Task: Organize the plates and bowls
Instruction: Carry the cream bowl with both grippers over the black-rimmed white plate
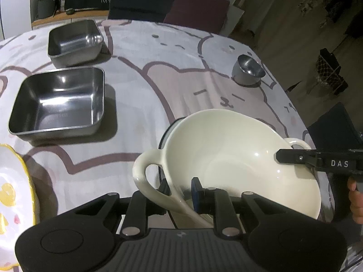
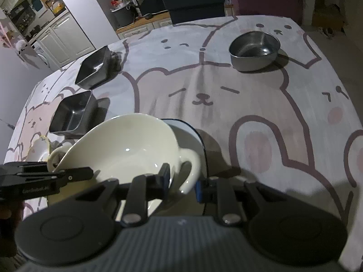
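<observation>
A cream two-handled bowl (image 1: 231, 158) is held tilted between both grippers, over a white dish with a dark rim (image 2: 188, 133). My left gripper (image 1: 180, 189) is shut on the bowl's rim beside its left handle (image 1: 141, 172). My right gripper (image 2: 182, 181) is shut on the rim beside the other handle (image 2: 189, 165); it also shows in the left wrist view (image 1: 295, 157). Two square steel trays (image 1: 59, 104) (image 1: 74, 40) sit at the left, and a round steel bowl (image 2: 254, 49) sits at the far right.
A white plate with a yellow rim (image 1: 13, 190) lies at the near left. The table (image 2: 249, 104) wears a bear-print cloth. Chairs stand behind the far edge, and the right edge drops to the floor.
</observation>
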Action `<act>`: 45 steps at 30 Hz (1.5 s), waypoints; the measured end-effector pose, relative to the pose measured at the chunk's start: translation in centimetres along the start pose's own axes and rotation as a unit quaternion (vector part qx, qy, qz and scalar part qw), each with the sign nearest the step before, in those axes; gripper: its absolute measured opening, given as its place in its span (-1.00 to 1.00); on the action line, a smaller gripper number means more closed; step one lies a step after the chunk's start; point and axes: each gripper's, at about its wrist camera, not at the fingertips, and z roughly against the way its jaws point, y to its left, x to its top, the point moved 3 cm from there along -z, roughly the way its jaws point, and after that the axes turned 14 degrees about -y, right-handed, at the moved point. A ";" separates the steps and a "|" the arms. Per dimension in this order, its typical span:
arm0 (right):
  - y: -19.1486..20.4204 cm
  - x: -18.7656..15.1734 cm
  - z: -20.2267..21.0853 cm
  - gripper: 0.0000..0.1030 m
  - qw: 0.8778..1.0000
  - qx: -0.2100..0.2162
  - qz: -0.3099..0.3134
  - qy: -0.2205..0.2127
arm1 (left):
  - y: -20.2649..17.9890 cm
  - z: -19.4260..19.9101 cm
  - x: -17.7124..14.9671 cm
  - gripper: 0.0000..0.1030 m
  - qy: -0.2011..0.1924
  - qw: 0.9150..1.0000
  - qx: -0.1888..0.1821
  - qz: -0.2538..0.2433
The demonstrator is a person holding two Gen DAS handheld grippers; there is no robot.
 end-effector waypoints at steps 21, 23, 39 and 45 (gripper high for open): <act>-0.6 -0.2 -1.6 -0.50 0.999 -0.026 -0.016 0.023 | 0.1 -1.4 -0.4 -0.57 0.033 0.999 -0.006 0.034; -0.7 -0.1 -1.7 -0.51 0.999 -0.027 -0.019 0.023 | 0.1 -1.4 -0.4 -0.57 0.034 0.999 -0.005 0.036; -0.8 -0.4 -1.8 -0.51 0.999 -0.025 -0.033 0.028 | 0.3 -1.3 -0.7 -0.57 0.046 0.998 -0.020 0.047; -1.4 -0.8 -2.0 -0.51 0.998 -0.019 -0.056 0.036 | 0.3 -1.4 -1.0 -0.57 0.052 0.997 -0.027 0.052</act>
